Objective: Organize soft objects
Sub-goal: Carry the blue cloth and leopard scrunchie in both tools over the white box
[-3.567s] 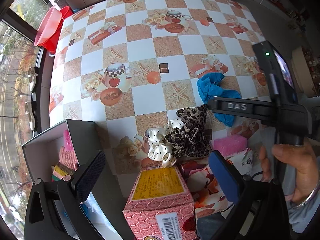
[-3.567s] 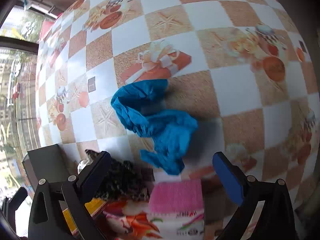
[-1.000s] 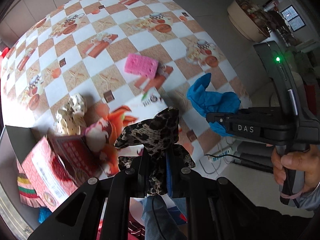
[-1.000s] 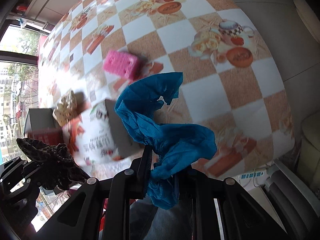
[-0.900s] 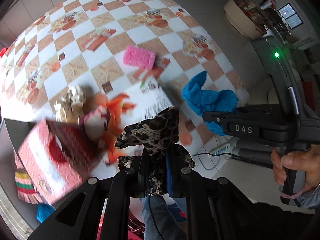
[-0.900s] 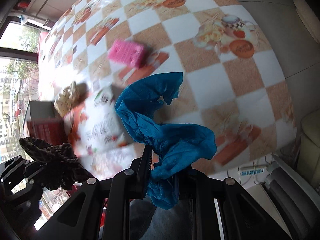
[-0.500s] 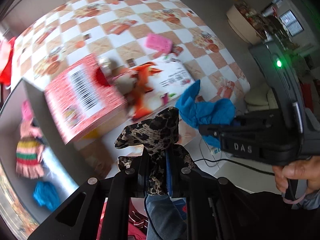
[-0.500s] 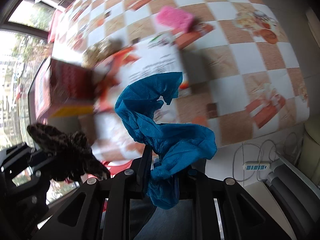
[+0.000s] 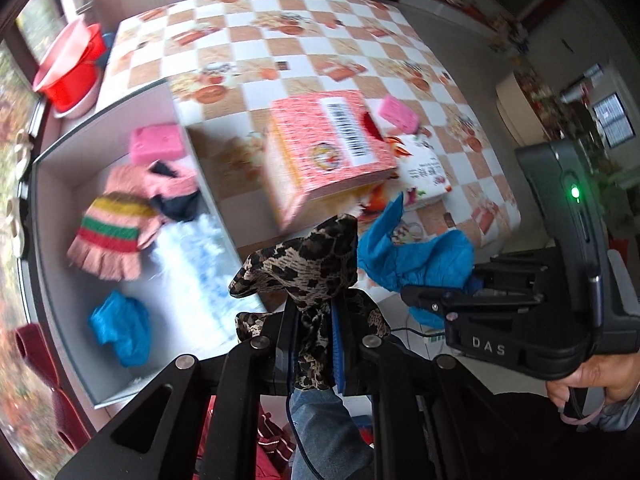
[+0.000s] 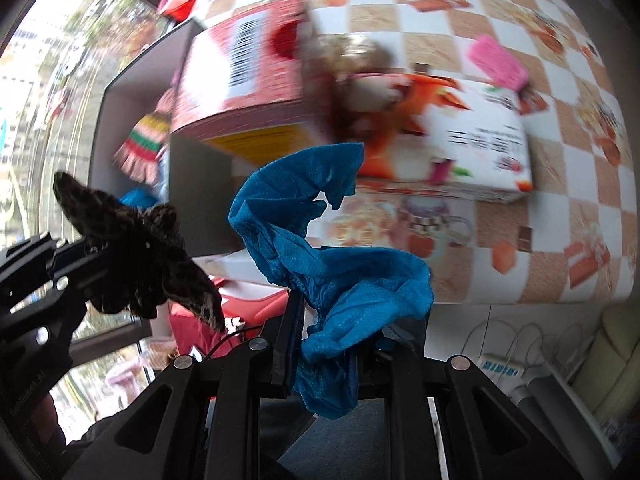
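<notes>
Left wrist view, left gripper [image 9: 314,316]: jaws drawn narrow, clamped on the leopard-print scrunchie [image 9: 304,264], which bunches up above the pads.
Left wrist view, grey box [image 9: 48,216]: open-topped, at the table's window-side edge; it holds a striped knit piece [image 9: 114,232], a pink sponge [image 9: 158,144] and a blue cloth bundle [image 9: 120,328].
Left wrist view, table [image 9: 248,12]: a red carton [image 9: 328,152] lies just beside the box; a second pink sponge [image 9: 398,113] lies beyond it.
Left wrist view, right gripper [image 9: 436,300]: seen side-on, held by a hand [image 9: 596,376], with the blue glove [image 9: 416,260] in its jaws.

Right wrist view, right gripper [image 10: 324,344]: jaws narrow, closed on the blue glove [image 10: 320,248]; most of it stands free above the pads.
Right wrist view, left gripper [image 10: 80,256]: at the left edge, scrunchie [image 10: 136,256] in its grip.
Right wrist view, surroundings: carton [image 10: 248,68] and printed pack [image 10: 460,136] blurred; box wall [image 10: 152,52] behind them.

Step in hand (judged): carrying both soft items to the grey box.
Advice: keep both grips firm until each item is over the box opening, clear of the carton; lower inside the walls, then release one at a time.
Risk: loose folds may snag on the box rim or cling to the pads.
</notes>
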The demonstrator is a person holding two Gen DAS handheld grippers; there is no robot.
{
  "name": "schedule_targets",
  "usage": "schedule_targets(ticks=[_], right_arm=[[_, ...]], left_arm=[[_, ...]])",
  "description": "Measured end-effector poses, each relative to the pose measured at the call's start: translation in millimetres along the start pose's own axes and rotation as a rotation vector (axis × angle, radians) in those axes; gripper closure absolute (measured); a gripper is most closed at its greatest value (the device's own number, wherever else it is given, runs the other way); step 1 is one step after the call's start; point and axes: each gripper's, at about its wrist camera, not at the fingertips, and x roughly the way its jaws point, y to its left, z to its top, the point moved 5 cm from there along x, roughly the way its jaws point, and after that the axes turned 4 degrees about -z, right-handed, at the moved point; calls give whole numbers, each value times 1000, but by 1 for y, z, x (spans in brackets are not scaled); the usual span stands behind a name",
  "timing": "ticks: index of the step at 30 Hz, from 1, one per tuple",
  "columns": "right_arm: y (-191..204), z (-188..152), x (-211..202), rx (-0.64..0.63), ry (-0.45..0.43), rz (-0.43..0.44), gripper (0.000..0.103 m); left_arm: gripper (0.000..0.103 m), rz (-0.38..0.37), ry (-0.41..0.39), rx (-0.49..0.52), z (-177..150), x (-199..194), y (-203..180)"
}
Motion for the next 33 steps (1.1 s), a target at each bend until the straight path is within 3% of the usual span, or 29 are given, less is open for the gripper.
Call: schedule_targets(ticks=[18, 33], right_arm=[[92, 24, -11, -292, -14, -46, 83], [148, 59, -25, -400, -37, -29, 83]], left_arm=[[89, 48, -104, -261, -23, -35, 89], [89, 105, -170, -395, -30, -47, 139]])
